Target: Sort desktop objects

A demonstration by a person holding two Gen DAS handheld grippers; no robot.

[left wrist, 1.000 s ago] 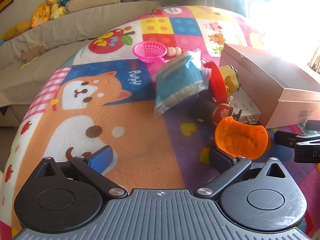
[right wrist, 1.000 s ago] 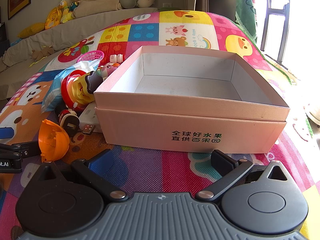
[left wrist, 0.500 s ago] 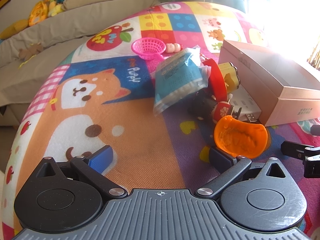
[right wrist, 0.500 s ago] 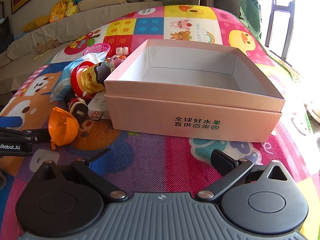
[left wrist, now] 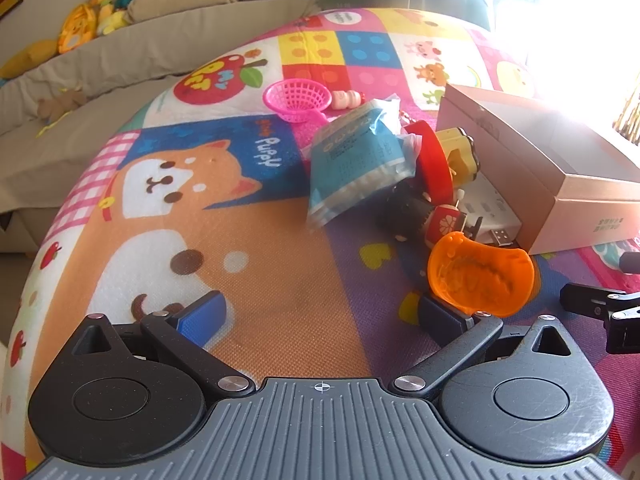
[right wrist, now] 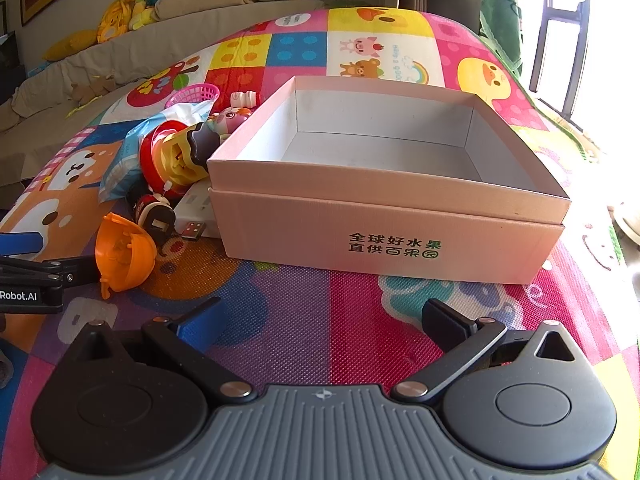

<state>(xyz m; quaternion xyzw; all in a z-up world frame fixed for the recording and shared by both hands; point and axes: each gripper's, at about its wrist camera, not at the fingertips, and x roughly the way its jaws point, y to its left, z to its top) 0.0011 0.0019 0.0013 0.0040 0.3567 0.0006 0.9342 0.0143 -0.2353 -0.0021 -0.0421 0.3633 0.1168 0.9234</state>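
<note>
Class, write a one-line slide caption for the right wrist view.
Open right tool faces an empty pink box; toys piled beside it, orange shell nearest the left tool.

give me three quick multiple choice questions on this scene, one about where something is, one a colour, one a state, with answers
1. Where does the pink basket lie?
A. inside the box
B. on the mat beyond the blue packet
C. in the right gripper

2. What colour is the plastic half-shell by the left gripper?
A. orange
B. green
C. white

3. What is the state of the pink box?
A. lidded
B. full of toys
C. open and empty

Answers: 1 B, it sits on the mat behind the packet. 2 A, both views show it orange. 3 C, the right wrist view shows its bare floor.
</note>
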